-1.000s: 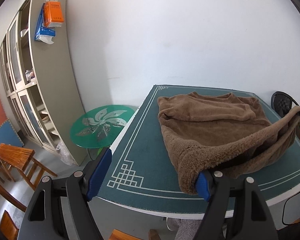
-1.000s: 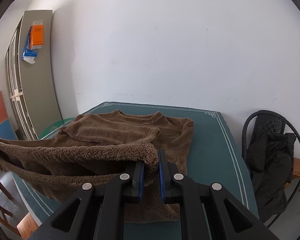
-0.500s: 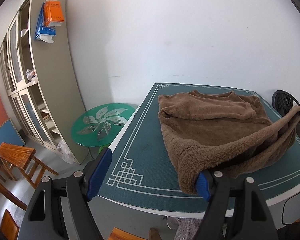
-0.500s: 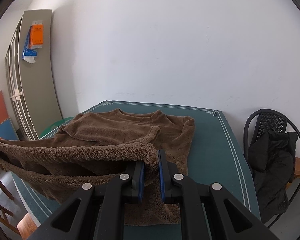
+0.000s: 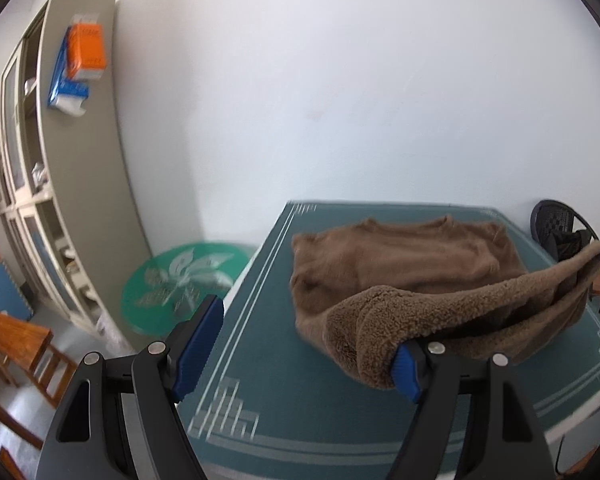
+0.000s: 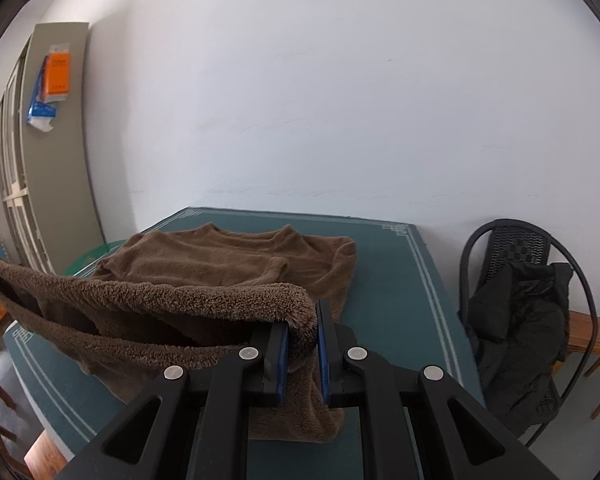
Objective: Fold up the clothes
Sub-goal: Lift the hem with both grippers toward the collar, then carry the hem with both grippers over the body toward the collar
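Note:
A brown fleece sweater [image 5: 412, 264] lies on the green table [image 5: 268, 360], collar toward the wall; it also shows in the right wrist view [image 6: 220, 264]. Its near hem is lifted and stretched between the two grippers. My left gripper [image 5: 300, 348] stands wide open, and the hem's left corner drapes over its right finger [image 5: 406, 372]. My right gripper [image 6: 302, 348] is shut on the hem's right corner, with fleece pinched between the blue pads.
A tall cabinet [image 5: 60, 200] stands at the left wall with a round green glass table [image 5: 180, 280] beside it. Wooden chairs [image 5: 12, 340] are at lower left. A black chair with a dark jacket [image 6: 520, 320] stands right of the table [image 6: 388, 280].
Both grippers have moved forward over the table with the lifted hem, toward the collar. The left jaws stay wide open and the right jaws stay shut on the fleece.

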Available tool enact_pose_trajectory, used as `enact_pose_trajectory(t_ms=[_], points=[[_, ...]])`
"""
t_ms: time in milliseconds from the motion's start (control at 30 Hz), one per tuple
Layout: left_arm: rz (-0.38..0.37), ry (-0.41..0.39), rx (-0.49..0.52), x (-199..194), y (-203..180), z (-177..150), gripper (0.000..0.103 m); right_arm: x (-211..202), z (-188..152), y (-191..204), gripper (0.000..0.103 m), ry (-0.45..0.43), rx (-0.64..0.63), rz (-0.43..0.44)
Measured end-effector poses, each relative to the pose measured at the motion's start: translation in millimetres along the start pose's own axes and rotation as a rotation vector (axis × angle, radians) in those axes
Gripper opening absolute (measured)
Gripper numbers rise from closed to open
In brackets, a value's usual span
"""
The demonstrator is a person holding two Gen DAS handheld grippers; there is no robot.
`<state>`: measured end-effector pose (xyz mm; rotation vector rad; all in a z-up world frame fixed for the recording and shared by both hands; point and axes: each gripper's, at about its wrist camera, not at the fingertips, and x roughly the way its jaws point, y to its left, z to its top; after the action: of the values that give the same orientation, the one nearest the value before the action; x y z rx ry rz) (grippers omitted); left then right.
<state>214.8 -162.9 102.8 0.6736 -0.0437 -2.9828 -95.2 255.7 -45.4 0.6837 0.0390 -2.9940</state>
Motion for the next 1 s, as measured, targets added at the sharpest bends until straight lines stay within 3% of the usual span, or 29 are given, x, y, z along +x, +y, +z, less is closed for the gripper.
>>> enact_pose_trajectory(t_ms=[267, 500, 800, 1000], points=[[-0.017, -0.077, -0.035, 58.9, -8.4, 70.8, 0.080, 18.7, 44.9, -13.8, 0.013, -0.082, 0.024, -0.050], [-0.007, -0.068, -0.067, 139.1, -10.7, 115.3, 0.080, 81.9, 94.0, -19.5, 0.013, -0.088, 0.031, -0.070], [0.052, 0.044, -0.061, 261.3, -21.5, 142.9, 0.080, 189.3, 130.5, -30.6, 0.013, -0.017, 0.068, -0.103], [0.115, 0.164, -0.002, 340.4, -35.8, 132.9, 0.080, 271.7, 121.7, -40.8, 0.013, 0.108, 0.114, -0.117]])
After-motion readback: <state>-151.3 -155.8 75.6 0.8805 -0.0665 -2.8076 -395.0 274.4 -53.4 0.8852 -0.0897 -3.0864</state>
